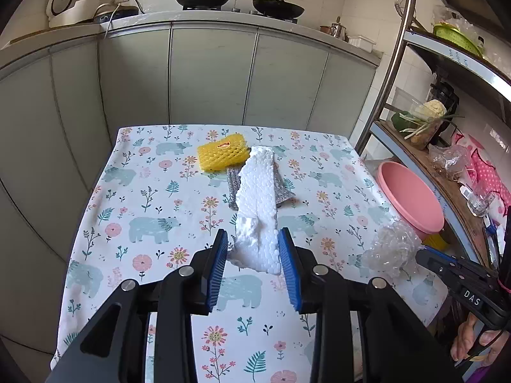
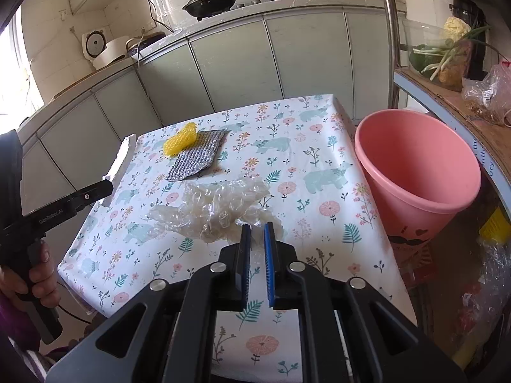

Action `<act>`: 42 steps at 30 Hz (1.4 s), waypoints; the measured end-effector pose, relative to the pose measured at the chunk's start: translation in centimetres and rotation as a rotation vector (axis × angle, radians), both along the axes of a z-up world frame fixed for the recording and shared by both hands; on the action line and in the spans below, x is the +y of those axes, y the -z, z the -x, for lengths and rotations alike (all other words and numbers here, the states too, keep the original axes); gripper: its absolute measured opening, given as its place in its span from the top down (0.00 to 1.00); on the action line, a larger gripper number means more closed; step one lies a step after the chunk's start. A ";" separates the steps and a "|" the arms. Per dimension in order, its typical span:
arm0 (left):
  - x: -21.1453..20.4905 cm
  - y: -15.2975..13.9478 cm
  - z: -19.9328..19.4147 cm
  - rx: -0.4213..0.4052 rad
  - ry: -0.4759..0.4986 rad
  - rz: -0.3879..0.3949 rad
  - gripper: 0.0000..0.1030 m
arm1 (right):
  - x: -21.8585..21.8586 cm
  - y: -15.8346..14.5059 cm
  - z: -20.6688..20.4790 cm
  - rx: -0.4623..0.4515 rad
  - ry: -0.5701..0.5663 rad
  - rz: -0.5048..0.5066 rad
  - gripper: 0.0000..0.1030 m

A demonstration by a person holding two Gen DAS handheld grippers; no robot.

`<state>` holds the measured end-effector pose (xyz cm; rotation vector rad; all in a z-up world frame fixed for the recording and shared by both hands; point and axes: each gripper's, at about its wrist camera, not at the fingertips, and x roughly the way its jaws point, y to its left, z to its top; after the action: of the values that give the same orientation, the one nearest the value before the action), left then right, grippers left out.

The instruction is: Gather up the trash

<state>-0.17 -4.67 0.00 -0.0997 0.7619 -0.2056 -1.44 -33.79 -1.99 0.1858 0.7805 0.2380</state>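
Clamped in the left claw (image 1: 254,249) is a white foam strip (image 1: 257,201), while bubble wrap (image 2: 220,210) is pinched by the right claw (image 2: 255,239), nearer the pink bucket (image 2: 415,159) beside the surface (image 2: 319,146).

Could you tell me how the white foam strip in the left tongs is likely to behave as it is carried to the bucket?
The foam strip is probably very light. It juts out from the left tongs without drooping, so it seems stiff. Its beaded, ragged edges suggest that it could snap or shed crumbs if squeezed hard.
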 end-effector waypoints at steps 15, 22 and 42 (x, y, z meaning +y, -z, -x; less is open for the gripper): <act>-1.5 0.3 -0.1 0.005 0.029 -0.013 0.68 | -0.9 0.4 0.2 0.001 0.020 -0.014 0.92; -2.7 0.4 -0.6 0.009 0.055 -0.017 0.68 | -1.6 0.7 0.2 0.005 0.035 -0.020 0.91; -11.2 -0.2 -3.5 -0.015 0.253 -0.034 0.68 | -6.4 0.4 -0.6 -0.016 0.163 -0.037 0.91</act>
<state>3.36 -15.91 0.17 0.0310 0.7615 -0.4329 -0.84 -40.22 -2.42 0.2807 0.7414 0.0997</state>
